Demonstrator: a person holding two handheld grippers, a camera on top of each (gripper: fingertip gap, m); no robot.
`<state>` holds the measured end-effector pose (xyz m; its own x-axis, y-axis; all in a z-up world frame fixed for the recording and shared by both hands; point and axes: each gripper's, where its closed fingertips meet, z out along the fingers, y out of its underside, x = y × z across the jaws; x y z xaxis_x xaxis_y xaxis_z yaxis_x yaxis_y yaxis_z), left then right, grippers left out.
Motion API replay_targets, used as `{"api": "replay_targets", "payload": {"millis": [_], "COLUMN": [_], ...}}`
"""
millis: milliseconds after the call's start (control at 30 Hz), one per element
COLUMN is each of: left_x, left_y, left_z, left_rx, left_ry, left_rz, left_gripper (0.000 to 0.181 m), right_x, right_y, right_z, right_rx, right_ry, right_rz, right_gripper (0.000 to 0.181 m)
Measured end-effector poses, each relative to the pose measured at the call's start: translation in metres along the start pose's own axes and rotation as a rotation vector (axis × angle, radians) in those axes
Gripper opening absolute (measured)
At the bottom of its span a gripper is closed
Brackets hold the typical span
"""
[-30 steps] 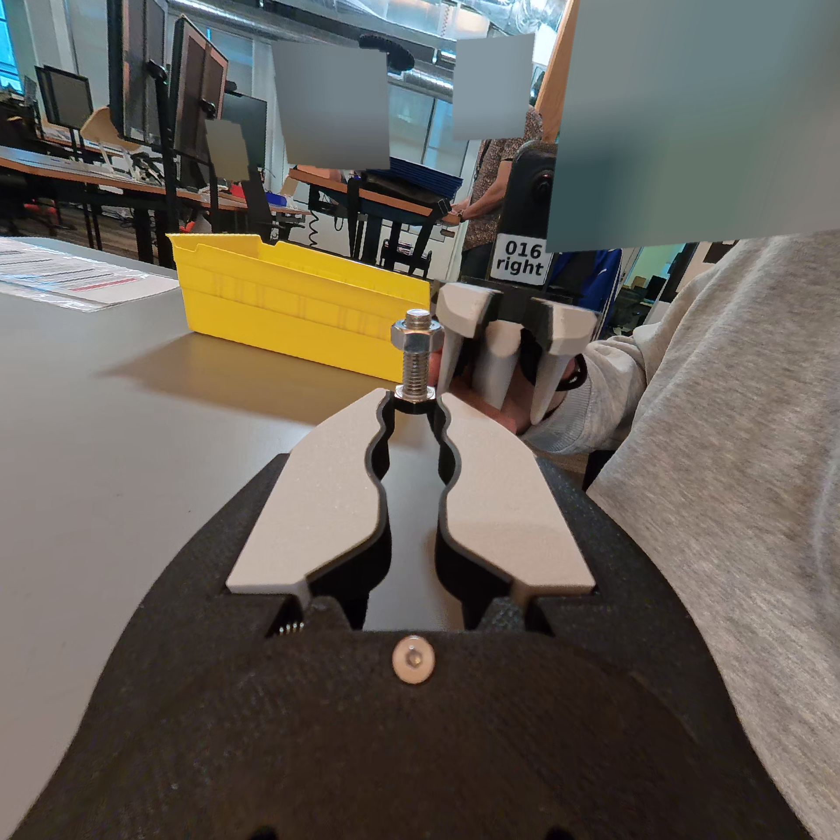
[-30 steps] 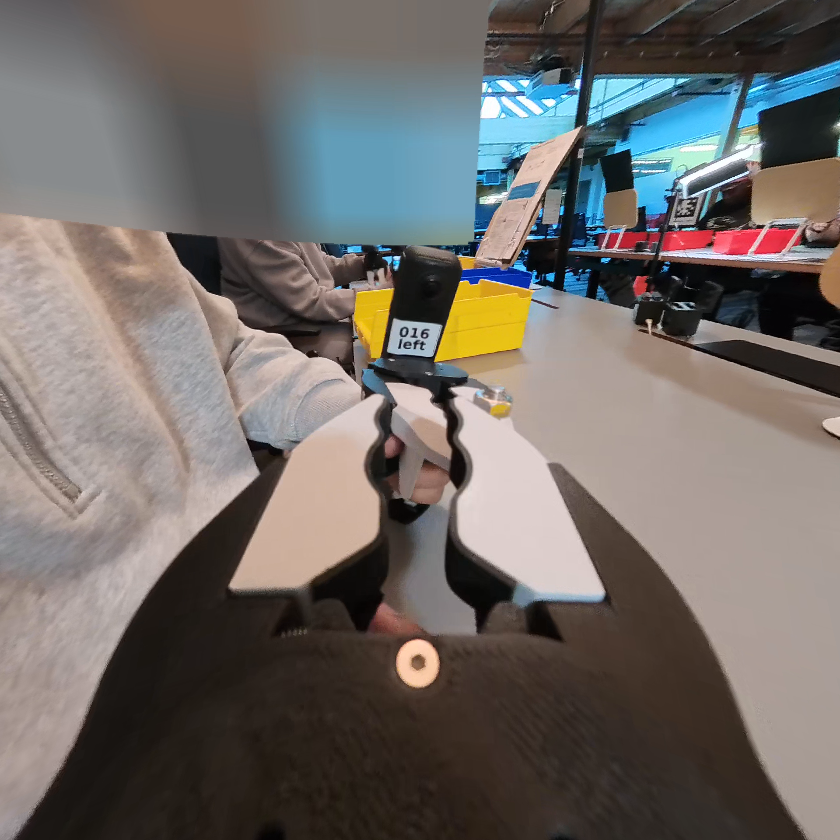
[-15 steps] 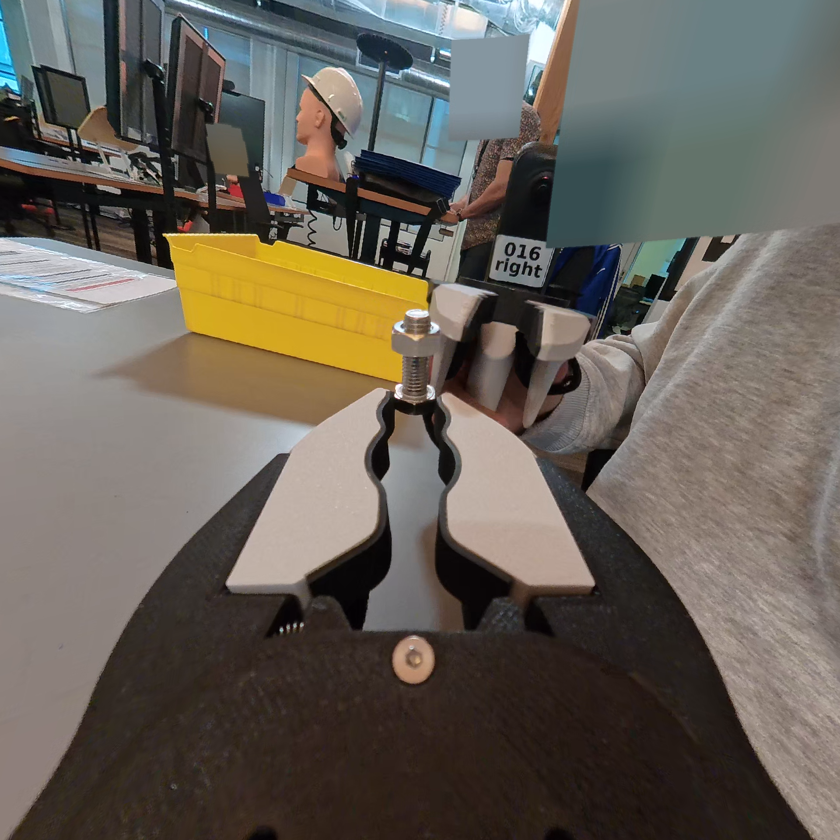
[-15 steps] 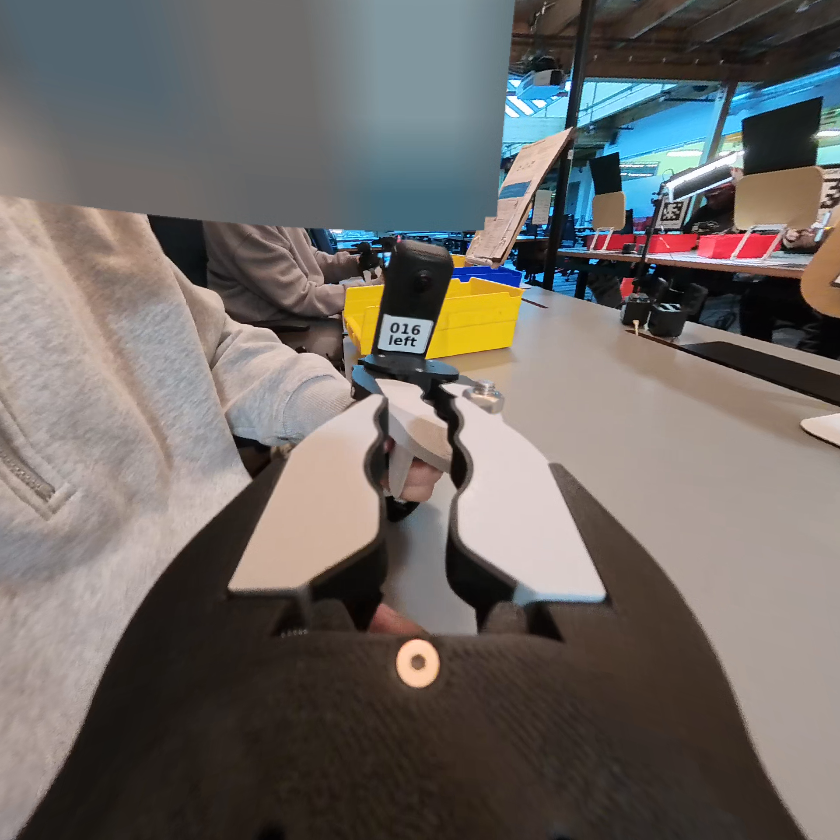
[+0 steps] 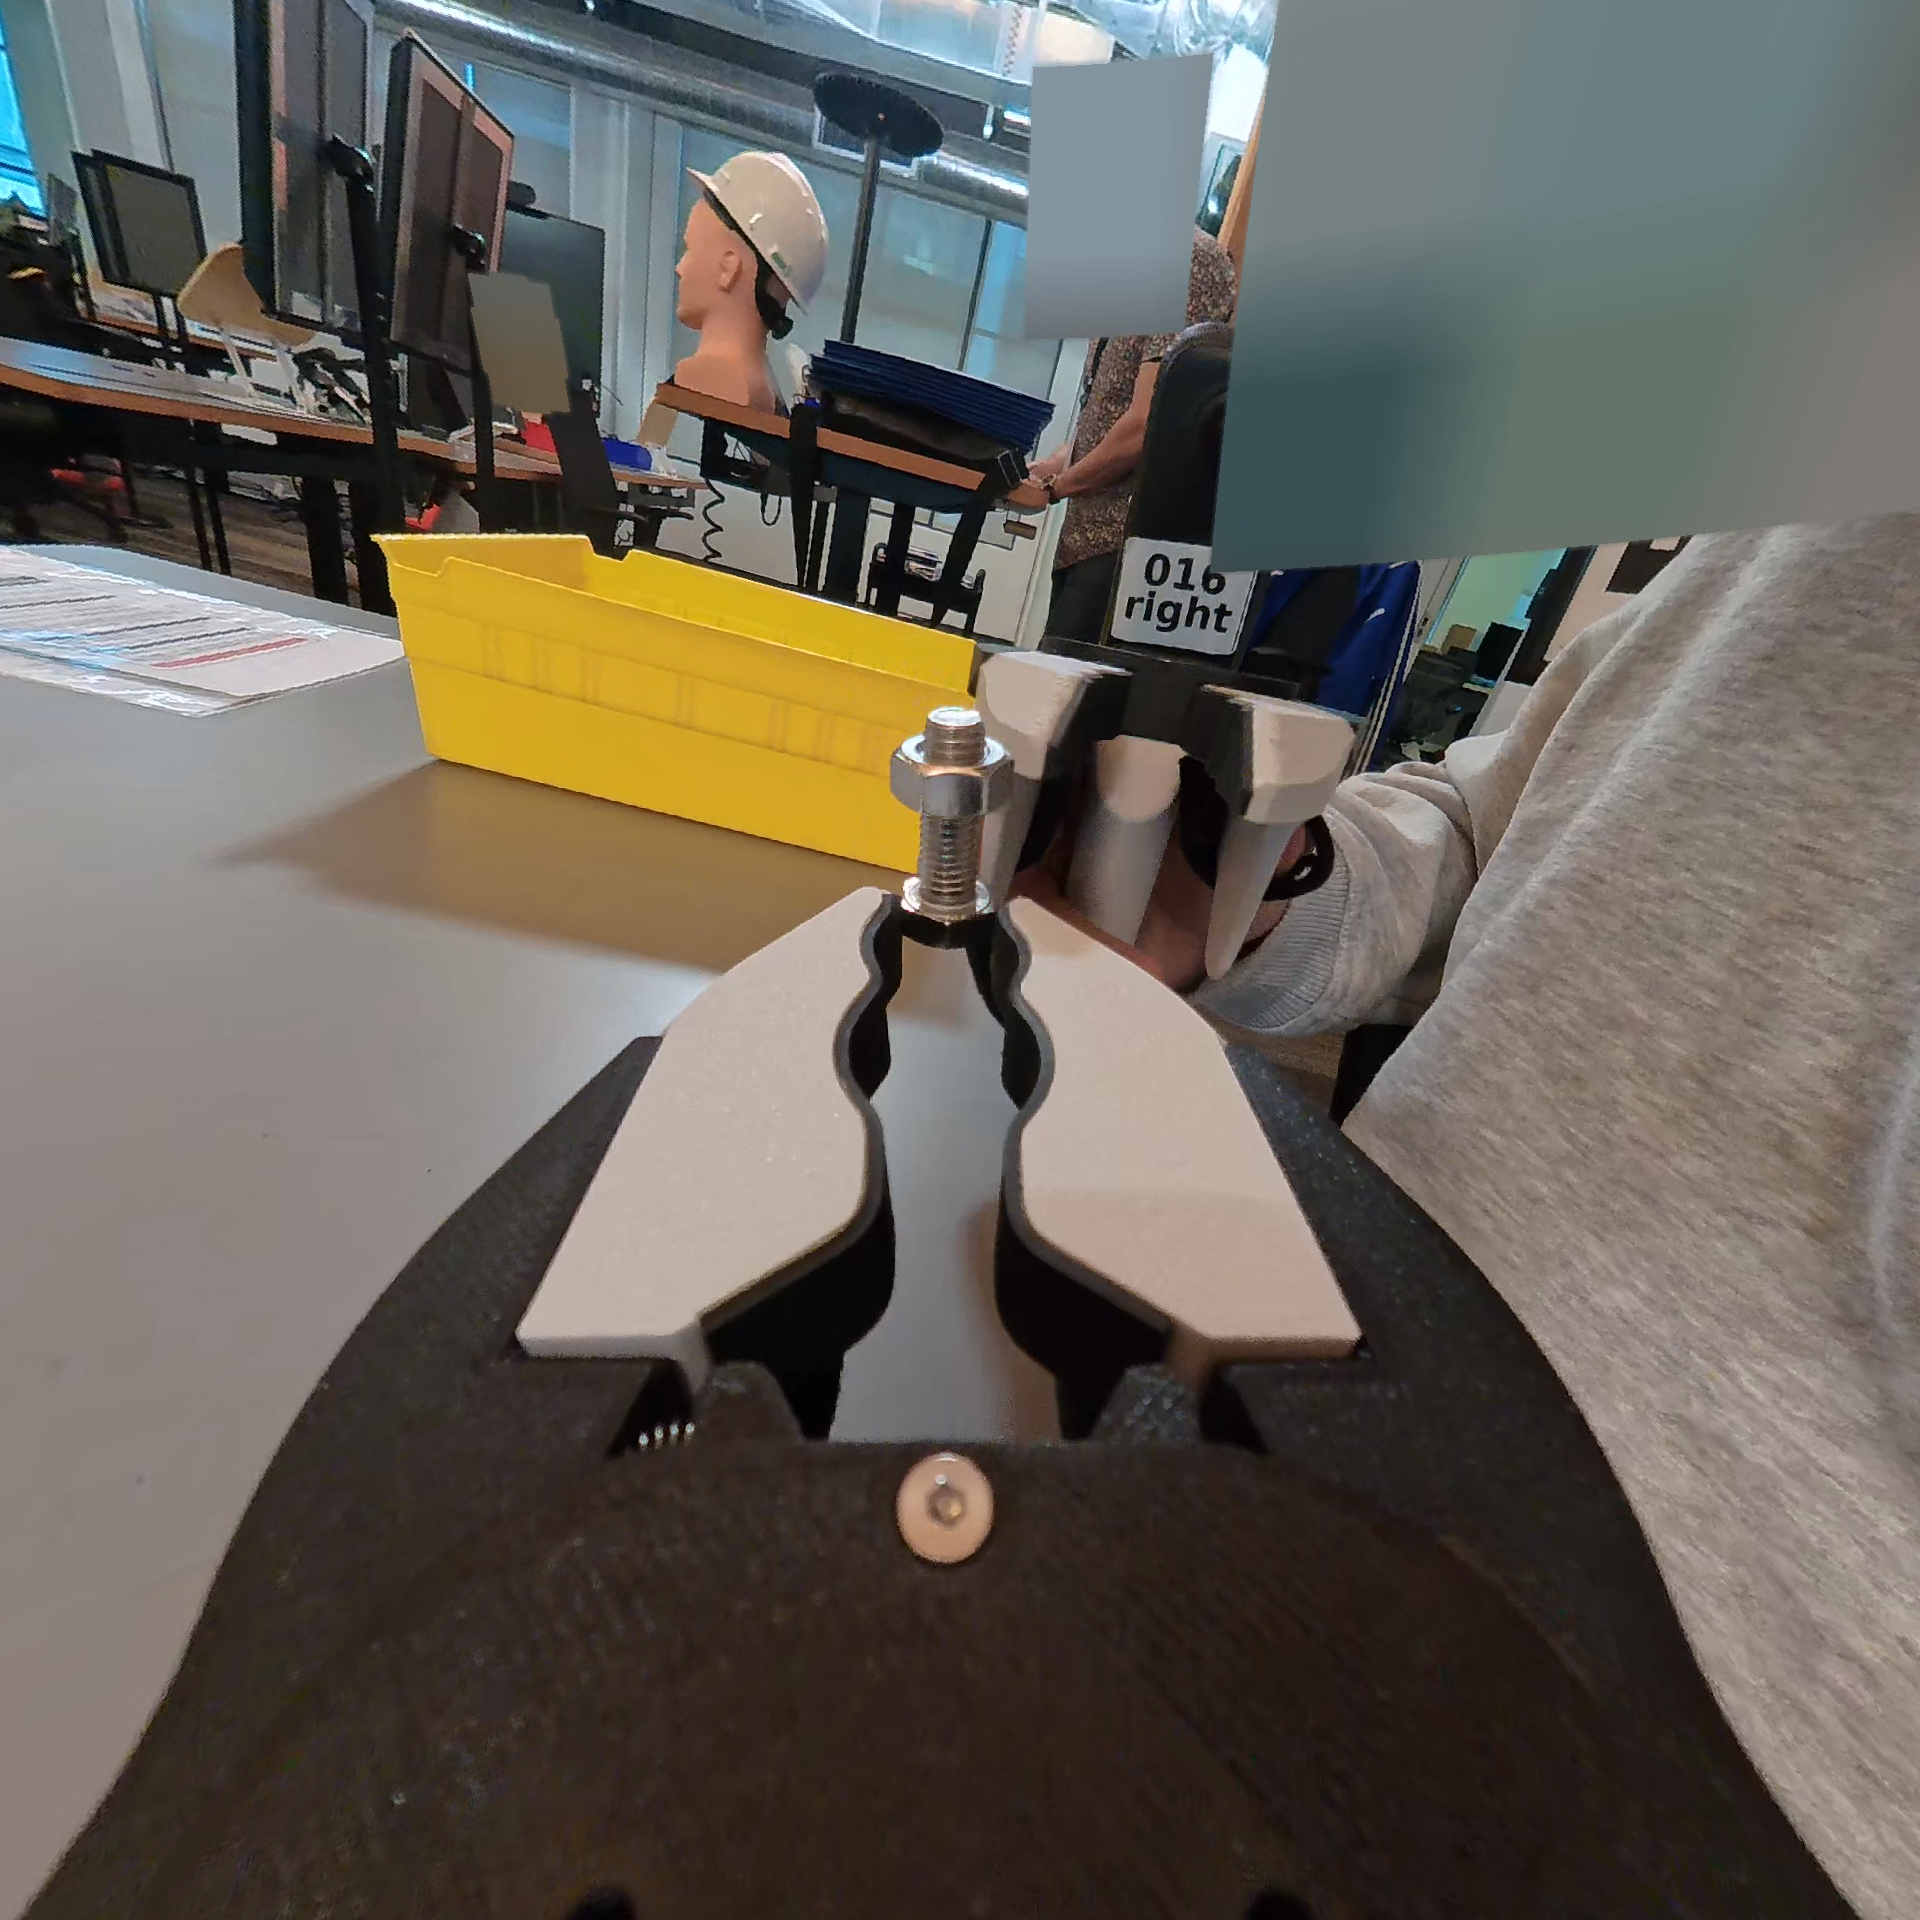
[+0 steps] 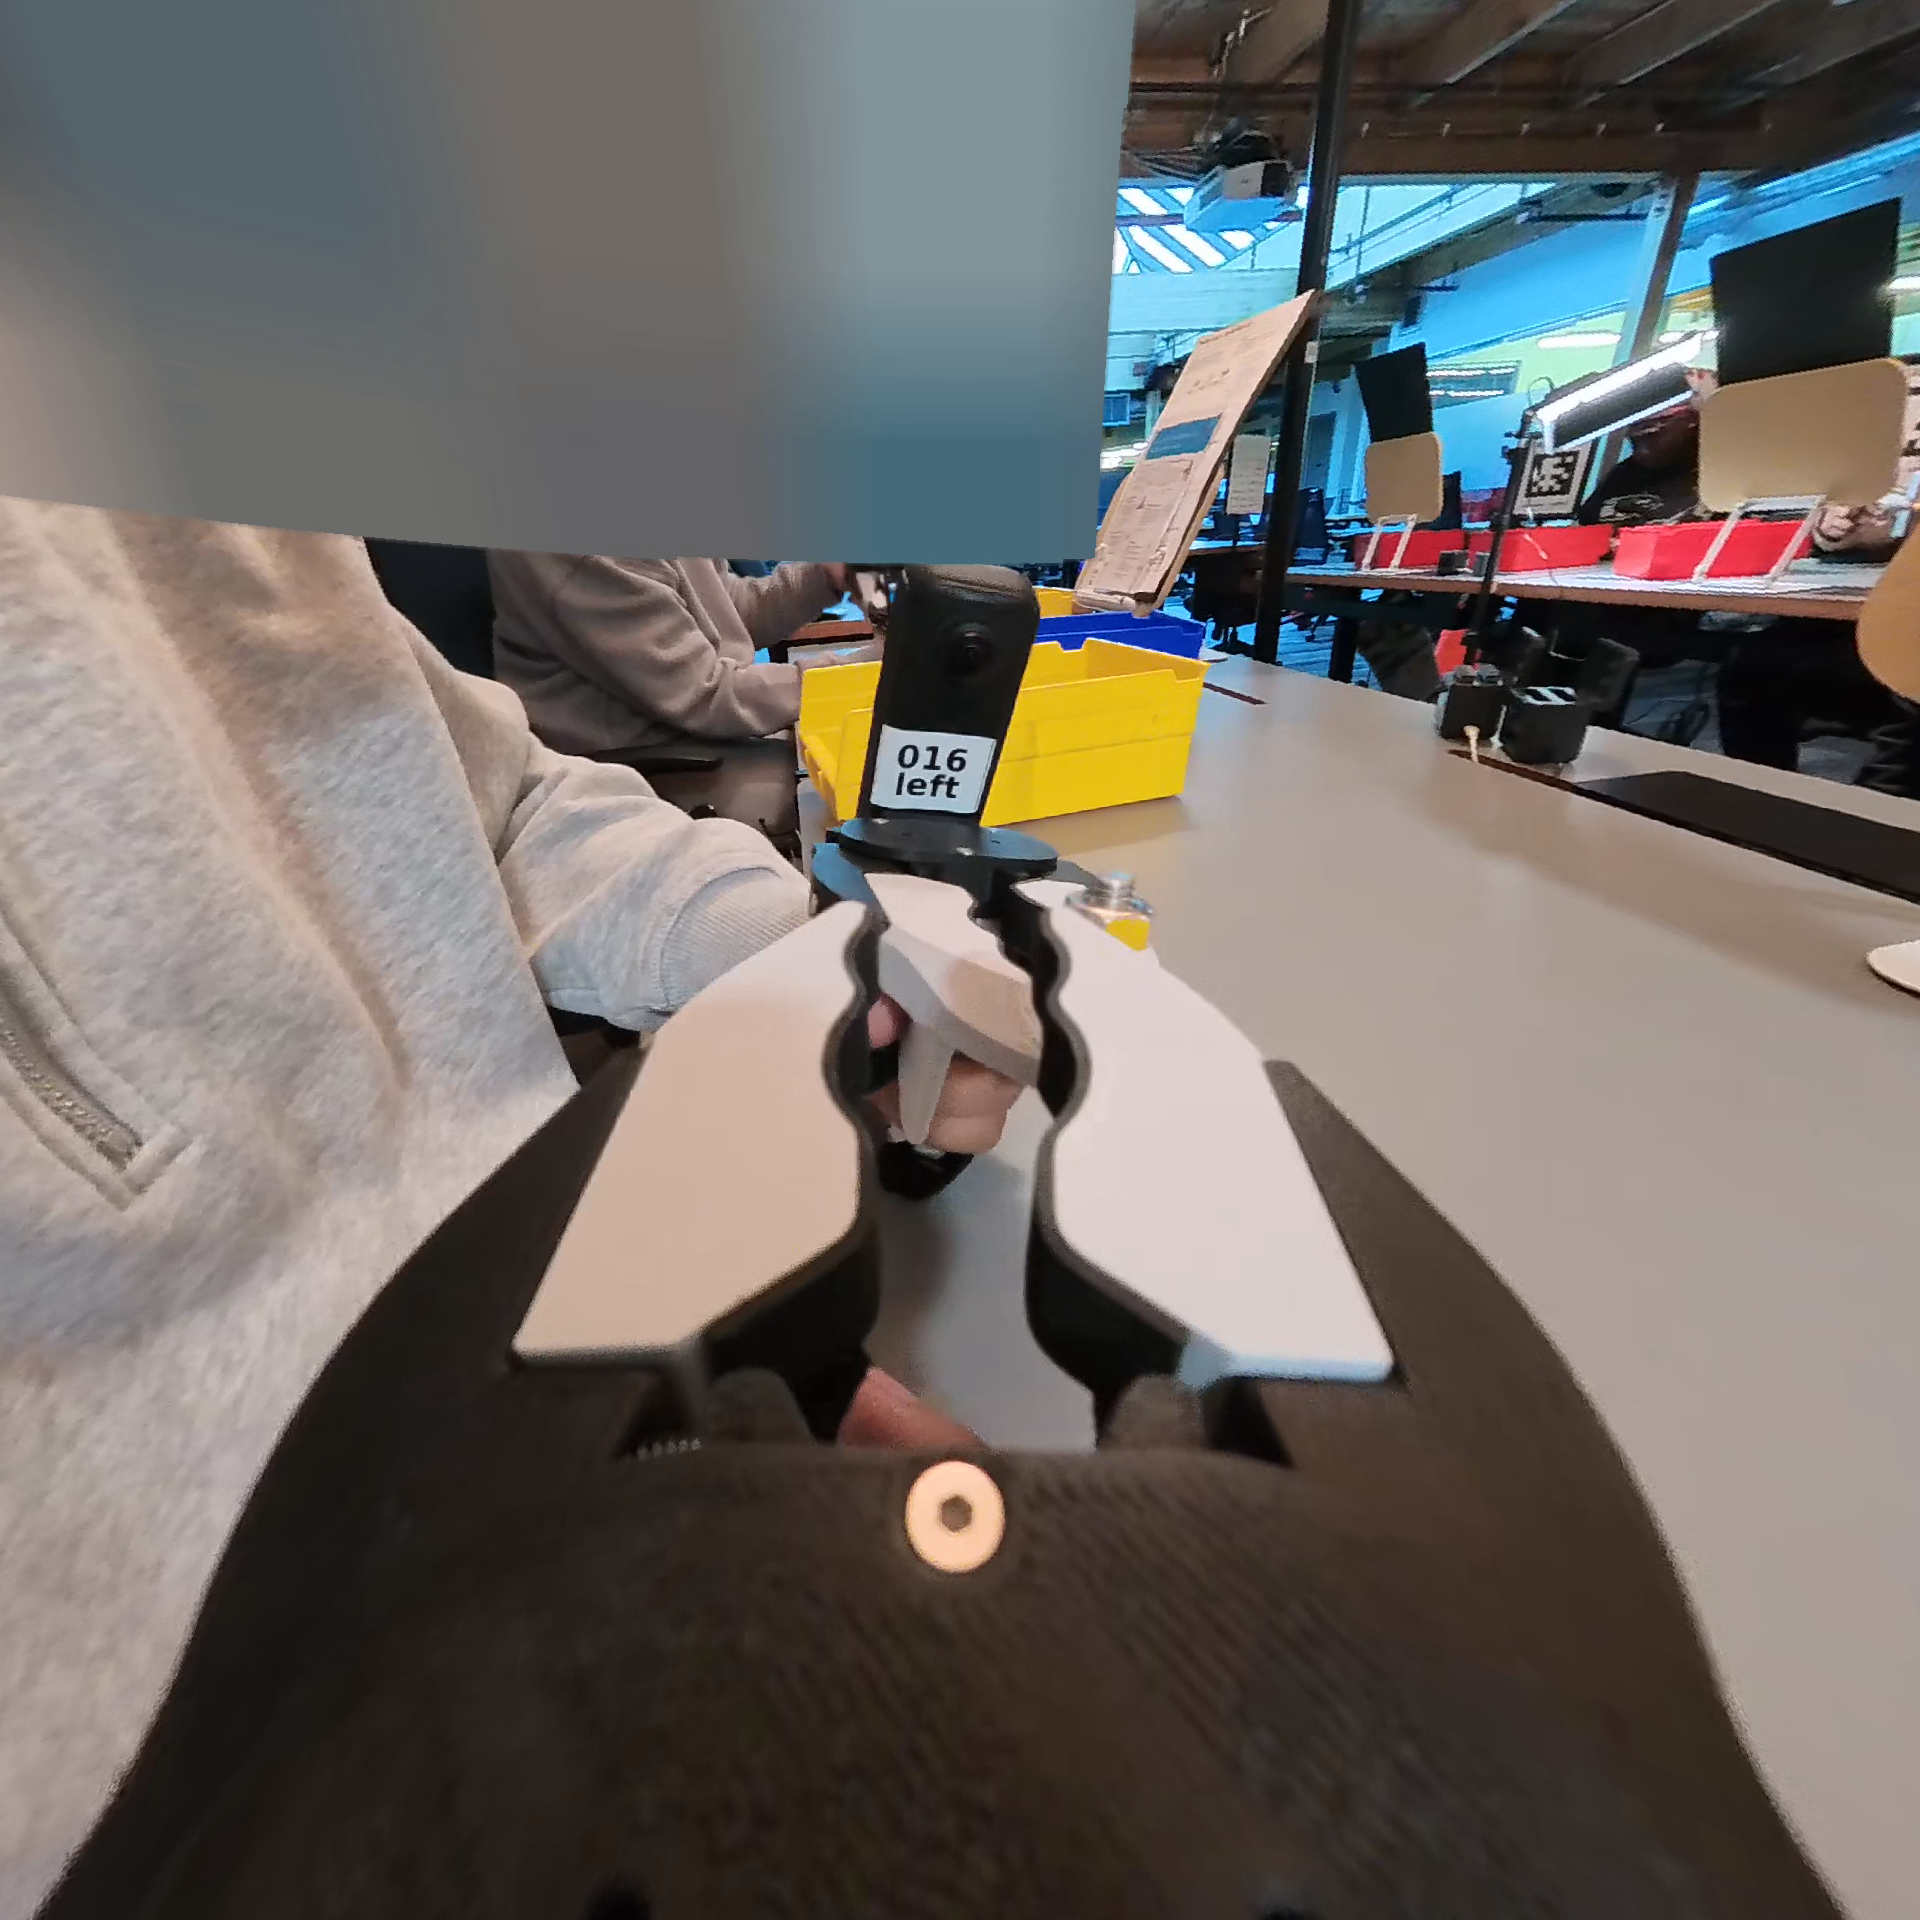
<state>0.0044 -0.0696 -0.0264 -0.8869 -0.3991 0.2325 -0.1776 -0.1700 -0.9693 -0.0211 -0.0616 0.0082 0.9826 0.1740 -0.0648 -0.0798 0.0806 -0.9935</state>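
Observation:
My left gripper [image 5: 943,920] is shut on the head of a steel bolt [image 5: 948,852] and holds it upright above the grey table [image 5: 312,1039]. A hex nut [image 5: 951,781] sits near the top of the bolt's thread. My right gripper [image 5: 1143,769] faces it just behind and to the right, close to the nut but apart from it, with its jaws apart and empty. In the right wrist view my right gripper [image 6: 945,925] points at the left one, and the nut [image 6: 1112,906] shows just past its right fingertip.
A yellow bin [image 5: 665,696] stands on the table behind the bolt; another yellow bin [image 6: 1091,727] shows in the right wrist view. A printed sheet [image 5: 156,634] lies at the far left. Black blocks [image 6: 1517,712] and a black mat [image 6: 1766,821] lie at the right. A person's grey sleeve [image 5: 1662,1039] is close by. One gripper's finger ends stand about 4 centimeters off the other's.
Hardly anything: both grippers have shifted only slightly. The left stays shut on the bolt and the right stays open beside the nut.

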Motion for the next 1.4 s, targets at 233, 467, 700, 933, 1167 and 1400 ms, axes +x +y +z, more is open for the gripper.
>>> {"api": "replay_targets", "payload": {"millis": [233, 467, 700, 933, 1167, 1400], "left_x": [-0.010, -0.014, -0.017, -0.024, -0.021, -0.009], "left_y": [0.004, 0.009, 0.013, 0.013, 0.015, 0.022], "left_z": [0.001, 0.002, 0.002, 0.000, 0.002, 0.007], "left_rx": [-0.040, -0.114, -0.157, -0.160, -0.175, -0.219], "left_ry": [-0.087, -0.161, -0.197, -0.227, -0.194, -0.155], "left_rz": [0.020, 0.138, 0.187, 0.159, 0.139, 0.219], "left_gripper": [0.017, 0.017, 0.017, 0.017, 0.017, 0.017], "right_x": [0.011, 0.002, 0.023, 0.014, 0.025, 0.029], "right_y": [0.002, 0.004, 0.007, 0.015, 0.007, 0.010], "right_z": [0.002, 0.002, 0.000, 0.001, -0.003, -0.005], "right_rx": [0.011, -0.021, -0.015, -0.074, -0.039, -0.057], "right_ry": [0.065, 0.002, 0.118, 0.052, 0.140, 0.162], "right_rz": [0.014, 0.032, 0.036, 0.070, 0.000, 0.002], "right_gripper": [0.063, 0.033, 0.055, 0.028, 0.040, 0.030]}}
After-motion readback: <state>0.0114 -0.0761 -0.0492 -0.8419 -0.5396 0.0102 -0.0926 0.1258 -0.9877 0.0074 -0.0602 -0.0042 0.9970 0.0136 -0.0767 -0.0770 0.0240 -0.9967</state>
